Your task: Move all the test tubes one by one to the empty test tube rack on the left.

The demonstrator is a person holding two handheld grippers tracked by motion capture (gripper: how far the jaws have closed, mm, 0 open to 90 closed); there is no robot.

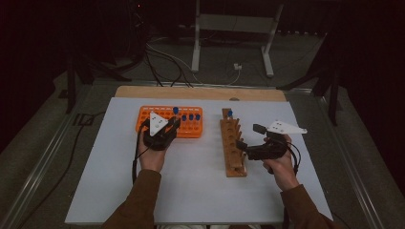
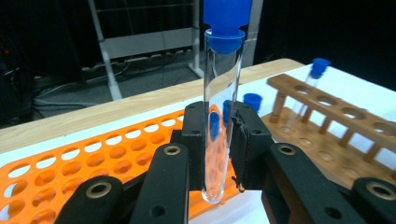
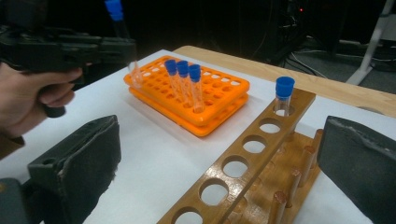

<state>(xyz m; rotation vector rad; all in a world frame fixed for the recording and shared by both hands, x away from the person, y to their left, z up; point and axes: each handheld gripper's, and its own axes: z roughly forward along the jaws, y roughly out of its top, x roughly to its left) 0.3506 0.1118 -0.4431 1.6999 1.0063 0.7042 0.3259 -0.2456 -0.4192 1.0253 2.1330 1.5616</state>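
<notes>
My left gripper (image 2: 219,140) is clamped on a clear test tube (image 2: 222,116) w/ a blue cap, jaws pinching the glass low on its body; the tube stands upright, rounded bottom hanging just below the pads and above the orange rack (image 2: 93,158). From the high view the left gripper (image 1: 162,131) sits over the orange rack (image 1: 191,128), near its left-centre, on the white tabletop (image 1: 191,191). In the right gripper view I see the left hand (image 3: 28,93) holding that gripper w/ the tube (image 3: 122,32) lifted above the rack's near-left corner. Three more capped tubes (image 3: 183,81) stand side by side in the orange rack (image 3: 224,100), toward its middle. My right gripper (image 1: 258,143) has jaws wide apart, nothing btwn them, hovering at the right side of the wooden rack (image 1: 233,148), approx. its mid-length. The wooden rack (image 3: 252,154) runs front to back, right of the orange one, well apart from it. One capped tube (image 3: 283,95) sits in its farthest hole; the other holes I can see are empty. Beyond the table: a floor w/ cables (image 1: 167,62) and a white stand (image 1: 234,28).
</notes>
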